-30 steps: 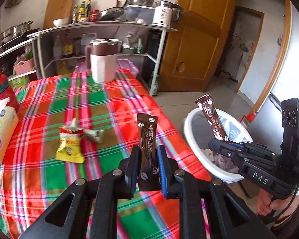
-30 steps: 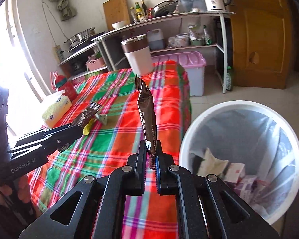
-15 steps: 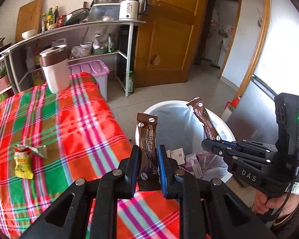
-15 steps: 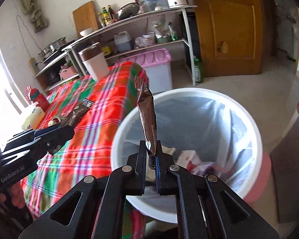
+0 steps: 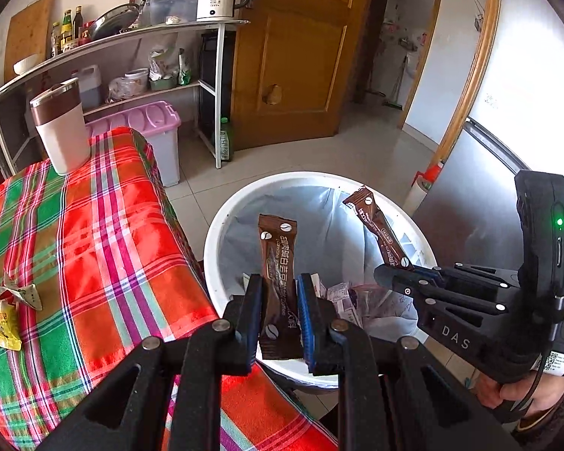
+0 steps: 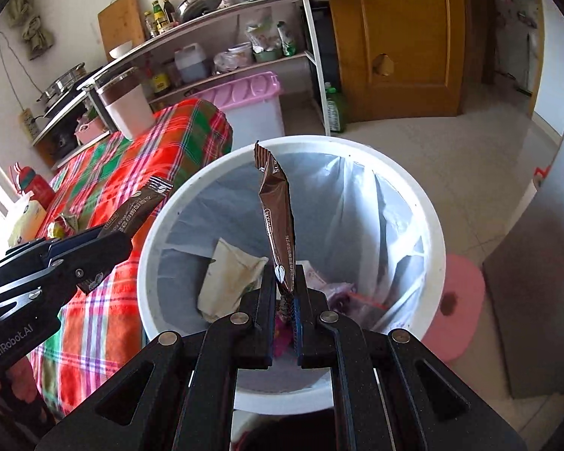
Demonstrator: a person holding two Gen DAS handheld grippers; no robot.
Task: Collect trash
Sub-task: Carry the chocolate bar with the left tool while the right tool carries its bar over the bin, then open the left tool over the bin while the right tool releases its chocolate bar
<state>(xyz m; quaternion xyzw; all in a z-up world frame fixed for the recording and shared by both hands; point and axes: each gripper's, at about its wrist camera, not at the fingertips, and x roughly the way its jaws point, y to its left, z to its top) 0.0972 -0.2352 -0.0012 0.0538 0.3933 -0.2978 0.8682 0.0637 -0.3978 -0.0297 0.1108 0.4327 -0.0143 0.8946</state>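
the left tongs are clamped on a brown coffee sachet that stands upright between the black pad and the blue pad, its top end poking above the fingers. seen from the right wrist, this same sachet sticks out slanted over the edge of the checked cloth, just beside the bin rim. the right tongs are pressed together on the lower end of a second brown sachet, which rises narrow and slightly twisted above the jaws, over the mouth of the bin. in the left wrist view the right tongs reach in from the right, a hand gripping their handle, the second sachet tilted over the bin's far side.

below both sits the white trash bin, lined with a pale bag; paper scraps and wrappers already lie at its bottom. it stands on the tiled floor, against the side of the surface, which is covered in a red, green and white plaid cloth. on that cloth, well apart from the tongs, lie a yellow snack wrapper and a crumpled scrap just beside it. at the far end stands a white jug with a brown band.
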